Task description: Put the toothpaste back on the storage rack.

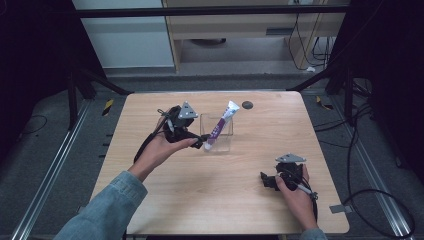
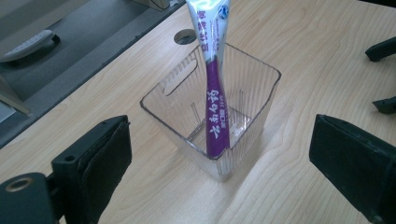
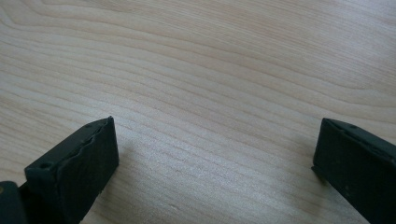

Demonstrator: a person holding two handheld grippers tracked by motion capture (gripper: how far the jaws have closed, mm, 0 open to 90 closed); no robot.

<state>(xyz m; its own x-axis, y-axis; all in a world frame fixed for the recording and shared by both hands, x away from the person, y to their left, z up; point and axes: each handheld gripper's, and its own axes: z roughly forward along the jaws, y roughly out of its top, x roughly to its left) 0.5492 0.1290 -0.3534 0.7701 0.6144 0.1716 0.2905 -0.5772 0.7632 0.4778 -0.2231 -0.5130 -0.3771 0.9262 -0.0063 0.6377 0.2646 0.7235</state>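
Backing the left gripper [image 2: 219, 177], jaws wide and empty, straight away should leave the toothpaste tube [image 2: 215, 93] leaning in the clear cup [image 2: 261, 100], while the right gripper [image 3: 215, 163] rests open.

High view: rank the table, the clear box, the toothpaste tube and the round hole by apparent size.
1. Table.
2. Clear box.
3. Toothpaste tube, close to the box, so that order is unsure.
4. Round hole.
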